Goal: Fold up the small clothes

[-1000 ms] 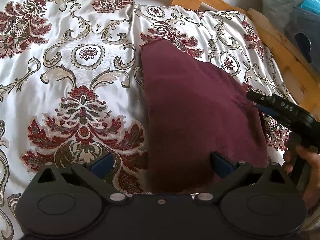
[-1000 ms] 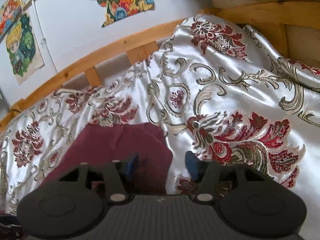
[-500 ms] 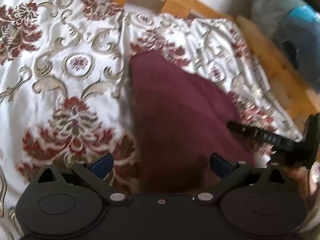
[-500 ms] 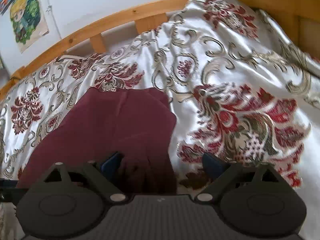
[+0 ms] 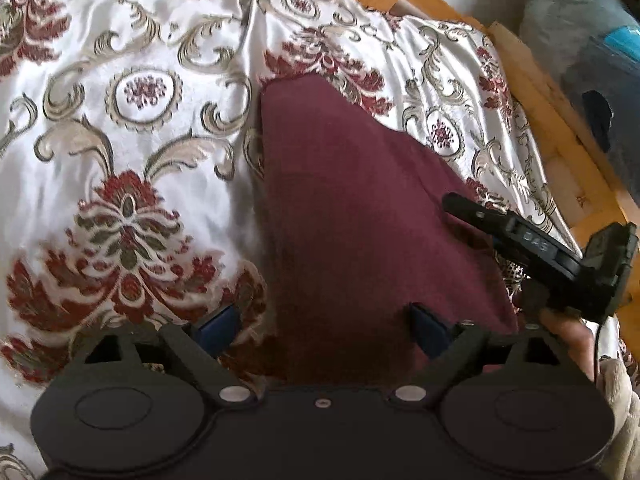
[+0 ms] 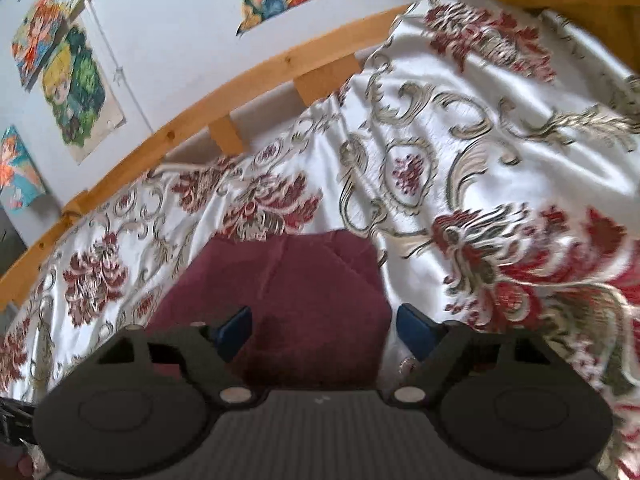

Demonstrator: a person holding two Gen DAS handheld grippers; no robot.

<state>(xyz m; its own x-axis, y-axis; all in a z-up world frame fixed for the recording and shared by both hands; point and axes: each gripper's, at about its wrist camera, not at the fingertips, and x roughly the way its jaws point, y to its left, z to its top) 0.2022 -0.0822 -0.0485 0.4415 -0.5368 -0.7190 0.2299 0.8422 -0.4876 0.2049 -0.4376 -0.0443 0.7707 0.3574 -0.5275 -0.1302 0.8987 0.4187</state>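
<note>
Left wrist view first: the left tongs [image 5: 322, 326] are spread wide with nothing between them, hovering right over the near end of the maroon garment [image 5: 360, 208]. That garment lies on the bed [image 5: 120, 152], on the patterned satin cover, more toward the right-hand edge than the middle, with its far end pointing at the wooden bed frame [image 5: 560, 128]. It looks like it's already been doubled over at least once, flat-ish with a tapering shape. The right tongs [image 5: 452, 202] poke in from the right side, tip over the garment's right edge; from this angle I can't tell how far apart those jaws are. There's a grey and blue bundle [image 5: 592, 40] past the frame in the top right corner, too unclear to say what it is.

Right wrist view: the right tongs [image 6: 324, 330] are wide open too, empty, with the maroon garment [image 6: 288, 280] sitting just ahead and between the blue pads [image 6: 236, 328]. Wall behind the frame has some colourful cartoon posters [image 6: 76, 88].

My read: we're between folds, nothing gripped. Next move probably calls for each of the tongs to drop onto an edge or corner of the cloth, pinch only the layer(s) meant to move, and carry it across. That slick cover could let the whole thing slide.

Containers: none that I can see, so nothing to report there.
</note>
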